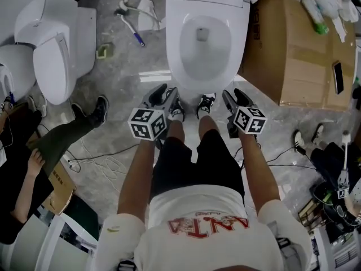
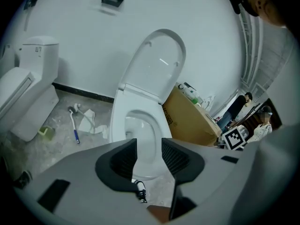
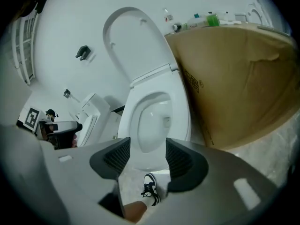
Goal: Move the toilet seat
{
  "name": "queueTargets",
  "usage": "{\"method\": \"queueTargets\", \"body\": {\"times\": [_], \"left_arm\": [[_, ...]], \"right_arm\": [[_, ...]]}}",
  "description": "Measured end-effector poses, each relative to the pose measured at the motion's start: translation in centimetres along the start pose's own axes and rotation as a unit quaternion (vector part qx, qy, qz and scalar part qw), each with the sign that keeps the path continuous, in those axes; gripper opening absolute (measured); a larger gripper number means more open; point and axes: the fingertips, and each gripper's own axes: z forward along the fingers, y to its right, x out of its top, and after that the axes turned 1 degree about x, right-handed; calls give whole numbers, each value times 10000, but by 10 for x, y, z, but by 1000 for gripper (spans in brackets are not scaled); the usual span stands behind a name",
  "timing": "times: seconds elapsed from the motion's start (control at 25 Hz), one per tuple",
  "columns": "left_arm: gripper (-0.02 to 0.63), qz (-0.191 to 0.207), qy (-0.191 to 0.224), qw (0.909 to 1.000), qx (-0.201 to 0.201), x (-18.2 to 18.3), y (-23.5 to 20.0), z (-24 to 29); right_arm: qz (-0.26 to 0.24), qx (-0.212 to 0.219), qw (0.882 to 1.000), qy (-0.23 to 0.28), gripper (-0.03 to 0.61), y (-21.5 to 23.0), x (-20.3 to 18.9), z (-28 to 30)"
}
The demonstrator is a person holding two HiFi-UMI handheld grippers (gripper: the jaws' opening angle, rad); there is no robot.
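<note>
While the left gripper (image 2: 149, 146) and the right gripper (image 3: 148, 149) hover before the toilet bowl (image 2: 137, 122), their jaws stand clearly apart, empty, touching nothing; the toilet seat (image 2: 157, 64) is raised upright behind the bowl.

The head view looks steeply down from above the person's shoulders onto the floor. The open toilet (image 1: 206, 38) sits at top centre, with the left tool (image 1: 163, 94) and right tool (image 1: 235, 96) just below it. Each tool's view looks from low and close, forward along its own jaws, at the bowl and raised lid, with the picture tilted. All three views share the toilet and the cardboard box (image 1: 293, 55) beside it.
</note>
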Motion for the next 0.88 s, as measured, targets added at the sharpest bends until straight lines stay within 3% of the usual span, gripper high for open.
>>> {"method": "queueTargets", "body": {"times": [0.52, 0.68, 0.88], "left_arm": [[160, -943, -699, 9931, 69, -89, -62, 76], [160, -1388, -671, 9880, 90, -102, -73, 93], [160, -1586, -668, 9851, -27, -111, -77, 110]], "right_arm": [[925, -30, 9951, -337, 266, 48, -53, 67], [911, 65, 9949, -424, 270, 58, -61, 74], [1304, 431, 9902, -249, 270, 58, -62, 79]]}}
